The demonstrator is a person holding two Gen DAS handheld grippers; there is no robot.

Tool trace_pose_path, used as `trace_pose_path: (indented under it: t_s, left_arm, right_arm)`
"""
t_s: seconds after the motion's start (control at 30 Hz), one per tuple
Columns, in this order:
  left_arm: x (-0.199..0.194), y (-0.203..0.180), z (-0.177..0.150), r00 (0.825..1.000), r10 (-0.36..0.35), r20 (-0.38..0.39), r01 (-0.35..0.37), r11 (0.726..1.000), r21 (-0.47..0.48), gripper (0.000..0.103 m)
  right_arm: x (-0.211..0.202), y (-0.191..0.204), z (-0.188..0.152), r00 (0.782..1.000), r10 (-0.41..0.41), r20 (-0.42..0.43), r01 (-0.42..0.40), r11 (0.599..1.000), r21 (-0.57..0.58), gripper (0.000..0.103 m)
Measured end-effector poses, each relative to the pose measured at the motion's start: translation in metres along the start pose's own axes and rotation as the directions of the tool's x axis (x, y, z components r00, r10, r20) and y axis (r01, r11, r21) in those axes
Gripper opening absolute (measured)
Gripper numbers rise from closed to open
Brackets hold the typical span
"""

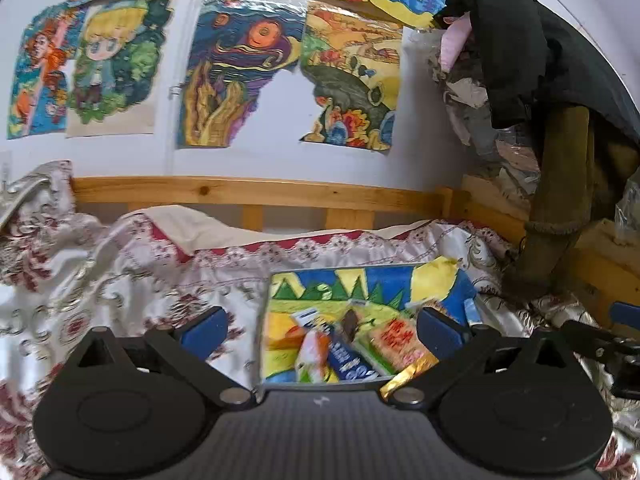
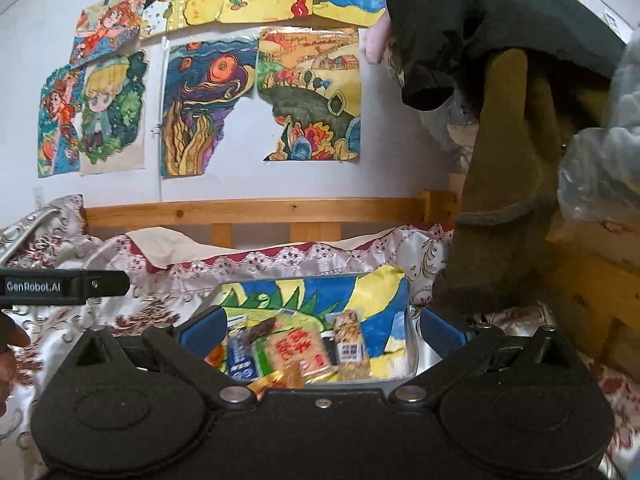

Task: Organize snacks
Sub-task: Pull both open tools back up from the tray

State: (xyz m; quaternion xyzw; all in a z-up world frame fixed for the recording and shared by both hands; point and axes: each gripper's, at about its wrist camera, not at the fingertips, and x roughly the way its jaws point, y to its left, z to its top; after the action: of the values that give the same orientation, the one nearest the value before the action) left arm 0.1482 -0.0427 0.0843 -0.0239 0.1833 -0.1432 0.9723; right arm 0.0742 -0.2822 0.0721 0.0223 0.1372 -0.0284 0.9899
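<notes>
Both grippers wide, seemingly empty, above tray.

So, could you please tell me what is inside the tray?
In the tray: a green-and-red packet, a blue packet, a gold wrapper, a small bar. Anything beneath them is hidden.

A white wall fills the back, papered with bright hand-coloured drawings, some overlapping along the top. Below them runs a pine bed rail with short slats, and a glossy white-and-red floral bedspread lies rumpled across the bed in front of it. Off to the right, dark clothes and an olive garment hang over a wooden frame, with crinkled clear plastic beside them.
</notes>
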Motion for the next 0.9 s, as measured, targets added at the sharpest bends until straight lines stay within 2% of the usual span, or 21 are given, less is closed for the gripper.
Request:
trace_pose_path:
  t_s: [0.2, 0.43, 0.9]
  left_arm:
    - [-0.035, 0.011, -0.022, 1.000, 0.021, -0.019, -0.021, 1.000, -0.019, 0.102]
    - [-0.064, 0.019, -0.048, 0.996, 0.046, -0.077, -0.047, 0.999, -0.011, 0.102]
    - [-0.095, 0.030, -0.087, 0.977, 0.103, -0.188, -0.109, 0.994, -0.025, 0.102]
  right_arm:
    - [-0.037, 0.013, -0.017, 1.000, 0.004, -0.005, -0.004, 1.000, -0.011, 0.102]
    - [-0.065, 0.023, -0.040, 0.999, 0.012, -0.034, -0.013, 1.000, -0.023, 0.102]
    - [-0.086, 0.038, -0.080, 0.989, 0.024, -0.145, -0.024, 1.000, -0.001, 0.102]
